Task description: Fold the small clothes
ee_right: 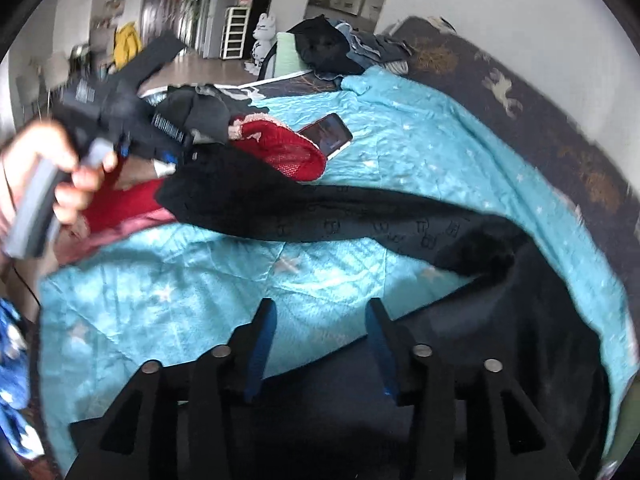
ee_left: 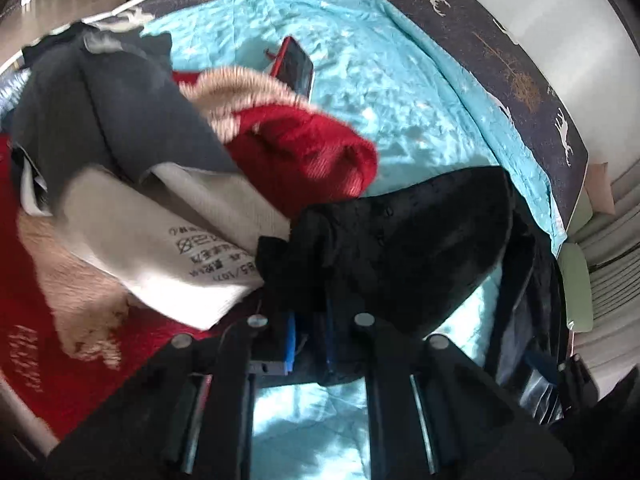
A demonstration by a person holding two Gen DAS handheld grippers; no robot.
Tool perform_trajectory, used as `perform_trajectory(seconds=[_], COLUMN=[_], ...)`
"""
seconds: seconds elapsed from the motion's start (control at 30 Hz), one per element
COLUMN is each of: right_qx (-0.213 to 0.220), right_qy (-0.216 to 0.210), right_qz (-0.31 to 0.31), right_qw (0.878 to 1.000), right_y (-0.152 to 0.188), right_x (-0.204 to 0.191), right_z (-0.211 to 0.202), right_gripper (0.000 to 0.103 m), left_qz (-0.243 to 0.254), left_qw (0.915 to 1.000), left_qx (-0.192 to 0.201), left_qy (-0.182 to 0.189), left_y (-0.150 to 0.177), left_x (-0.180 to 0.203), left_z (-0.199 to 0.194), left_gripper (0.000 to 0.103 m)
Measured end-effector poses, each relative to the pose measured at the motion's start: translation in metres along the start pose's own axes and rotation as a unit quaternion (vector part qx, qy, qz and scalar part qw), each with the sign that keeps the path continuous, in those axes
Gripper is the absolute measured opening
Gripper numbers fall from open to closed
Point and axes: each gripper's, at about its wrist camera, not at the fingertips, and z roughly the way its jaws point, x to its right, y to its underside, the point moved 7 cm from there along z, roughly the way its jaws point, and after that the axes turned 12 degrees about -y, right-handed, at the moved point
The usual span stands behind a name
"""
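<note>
Far left: pile of clothes (ee_left: 120,128), grey, white and red. Left gripper (ee_left: 310,344) clamped on one end of a black garment (ee_right: 320,204), seen from the right wrist camera stretched rightward across a turquoise star-print quilt (ee_right: 420,136). Phone (ee_right: 330,134) far centre. Near right: right gripper (ee_right: 320,344), fingers spread apart, holding nothing.

Left wrist cam sits right up against the clothes pile (ee_left: 120,168), facing across the bed — right wrist cam hangs farther back; both catch the phone (ee_left: 296,66).
</note>
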Motion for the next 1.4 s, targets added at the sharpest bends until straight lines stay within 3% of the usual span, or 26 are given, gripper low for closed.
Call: perform_trajectory(seconds=[0.17,0.27,0.33,0.43,0.5,0.53,0.57,0.63,0.7,0.9,0.97,1.03,1.2,1.27,1.33,1.4], right_qx=[0.005,0.025,0.041,0.063,0.069,0.07,0.067,0.072,0.092,0.136,0.143,0.149,0.168,0.183,0.204,0.238], right_qy=[0.048,0.13,0.196,0.275,0.293,0.294,0.29,0.252,0.225,0.162,0.134,0.109,0.069,0.051,0.038,0.018], right_qz=[-0.141,-0.24,-0.285,-0.319,-0.318,-0.31,-0.296,-0.223,-0.157,0.013,0.065,0.114,0.194,0.233,0.275,0.344], right_qw=[0.989,0.962,0.937,0.905,0.899,0.902,0.908,0.939,0.957,0.977,0.978,0.976,0.964,0.954,0.939,0.908], right_y=[-0.016,-0.035,-0.049,-0.071,-0.081,-0.085,-0.089,-0.098,-0.106,-0.117,-0.106,-0.091,-0.06,-0.046,-0.036,-0.012], right_x=[-0.047,-0.076,-0.086,-0.087,-0.083,-0.077,-0.07,-0.047,-0.022,0.065,0.089,0.116,0.163,0.182,0.204,0.246], right_z=[0.017,0.036,0.048,0.064,0.072,0.073,0.073,0.062,0.041,-0.027,-0.043,-0.056,-0.087,-0.102,-0.117,-0.143], right_gripper=[0.074,0.081,0.083,0.084,0.074,0.036,0.005,0.003,0.002,0.002,0.002,0.002,0.002,0.002,0.002,0.002], left_qz=[-0.019,-0.016,-0.009,-0.002,0.002,0.004,0.007,0.017,0.036,0.072,0.076,0.088,0.128,0.146,0.168,0.186], left_qw=[0.9997,0.9995,0.9996,0.9997,0.9996,0.9995,0.9994,0.9992,0.9984,0.9951,0.9945,0.9927,0.9882,0.9859,0.9825,0.9801], left_qx=[0.009,0.015,0.018,0.02,0.026,0.028,0.03,0.035,0.04,0.041,0.056,0.073,0.069,0.068,0.067,0.059], left_qy=[0.016,0.021,0.019,0.016,0.013,0.014,0.013,0.013,0.019,0.055,0.046,0.039,0.049,0.045,0.041,0.038], left_y=[-0.029,-0.036,-0.037,-0.04,-0.047,-0.052,-0.058,-0.066,-0.074,-0.083,-0.081,-0.078,-0.057,-0.048,-0.034,-0.021], left_x=[-0.001,0.003,0.007,0.016,0.024,0.03,0.038,0.055,0.078,0.14,0.146,0.155,0.189,0.201,0.216,0.229], left_z=[-0.039,-0.059,-0.071,-0.081,-0.087,-0.09,-0.093,-0.101,-0.111,-0.138,-0.146,-0.153,-0.153,-0.151,-0.146,-0.137], left_gripper=[0.013,0.013,0.013,0.013,0.013,0.013,0.013,0.013,0.014,0.023,0.045,0.054,0.058,0.062,0.062,0.062])
